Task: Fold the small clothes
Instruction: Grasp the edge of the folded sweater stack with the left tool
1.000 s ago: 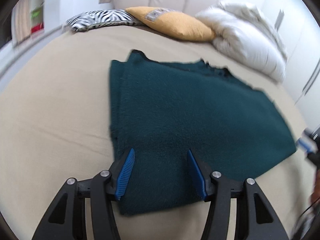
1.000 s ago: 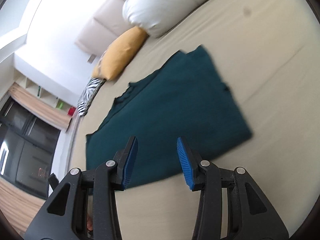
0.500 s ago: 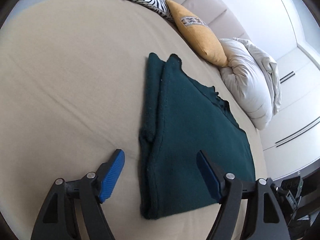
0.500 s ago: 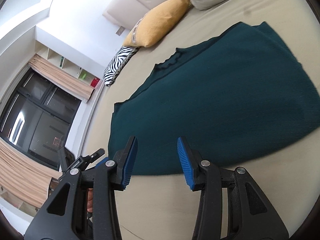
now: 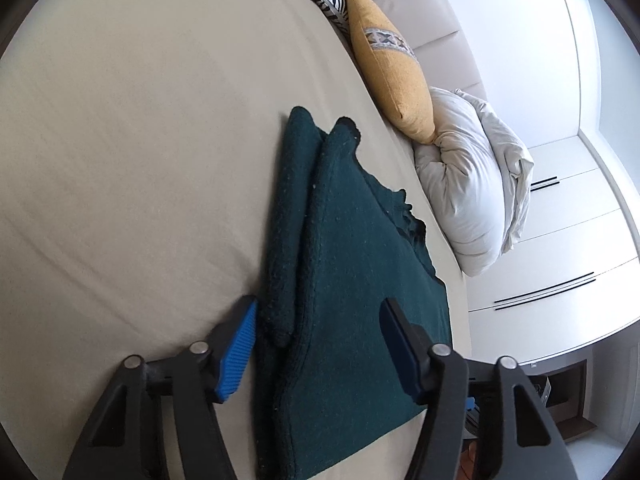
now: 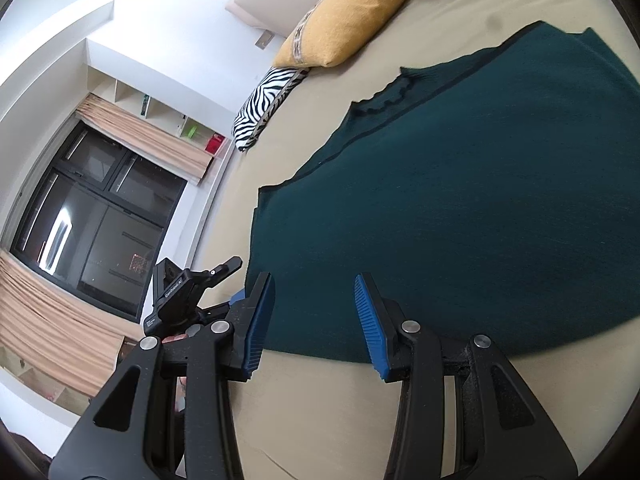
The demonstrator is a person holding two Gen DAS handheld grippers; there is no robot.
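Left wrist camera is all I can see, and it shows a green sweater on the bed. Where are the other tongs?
Observer: The right tongs point at the sweater's near edge, open, holding nothing.
Operator: What's past the zebra pillow?
Observer: A big dark window with tan curtains.
Operator: Anything above the window?
Observer: White shelves with a small red thing on them.
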